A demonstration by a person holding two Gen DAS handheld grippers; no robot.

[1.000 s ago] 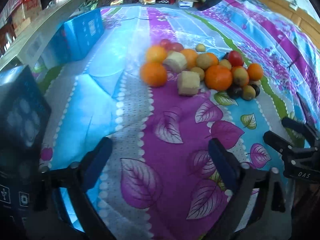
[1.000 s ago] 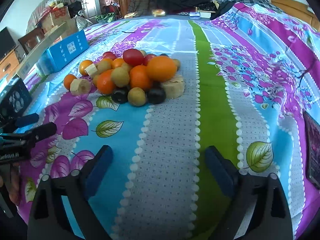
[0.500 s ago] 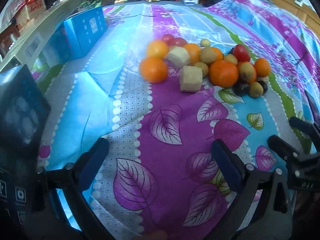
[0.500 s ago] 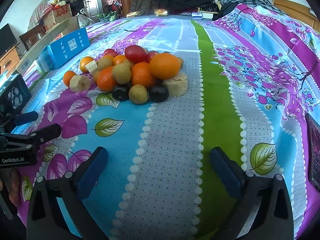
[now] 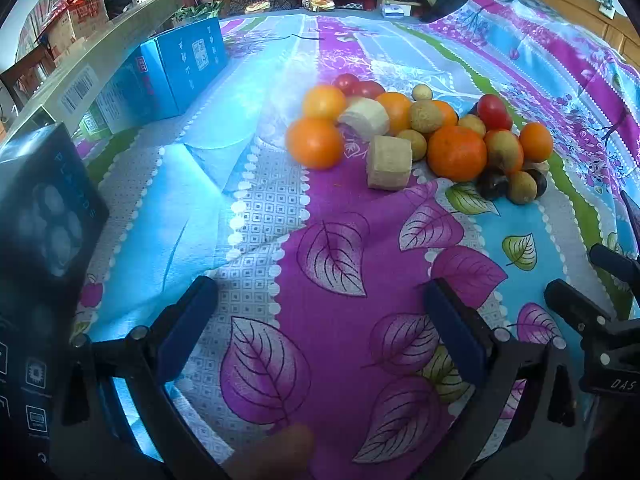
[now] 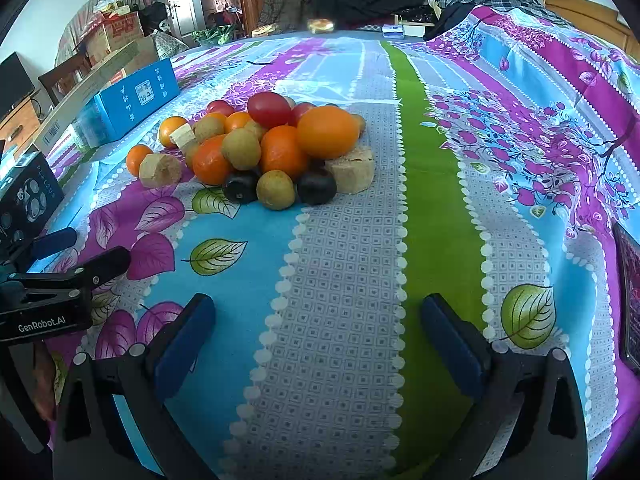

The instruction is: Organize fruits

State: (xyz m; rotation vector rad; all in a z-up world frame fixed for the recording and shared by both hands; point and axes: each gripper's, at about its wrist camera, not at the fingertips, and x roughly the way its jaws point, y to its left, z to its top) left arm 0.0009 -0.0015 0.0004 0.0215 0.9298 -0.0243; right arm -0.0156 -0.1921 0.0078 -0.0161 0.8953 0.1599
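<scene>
Nearest in each wrist view, both tools stand with fingers spread wide and nothing between them: the left gripper (image 5: pixel 320 292) over purple leaf print, the right gripper (image 6: pixel 318 304) over a grey dotted stripe of the bedsheet (image 6: pixel 440 184). The two tools sit side by side, each showing at the edge of the other's view.

Farther out, well apart from both, the fruit pile (image 6: pixel 260 148) lies heaped on the sheet. From the left view its long axis runs left to right, from an orange (image 5: pixel 315 143) at the near left end to a small orange (image 5: pixel 536 141) at the right. Pale cut chunks (image 5: pixel 389 162) and dark plums (image 6: pixel 316 186) line its near edge; a red tomato (image 6: pixel 269 109) tops it.

Against half a second ago, the pile sits slightly lower and larger in both views, so both tools have edged toward it.

A black box (image 5: pixel 44 216) stands near left, a blue box (image 5: pixel 188 68) beyond it. Nothing lies between grippers and fruit.
</scene>
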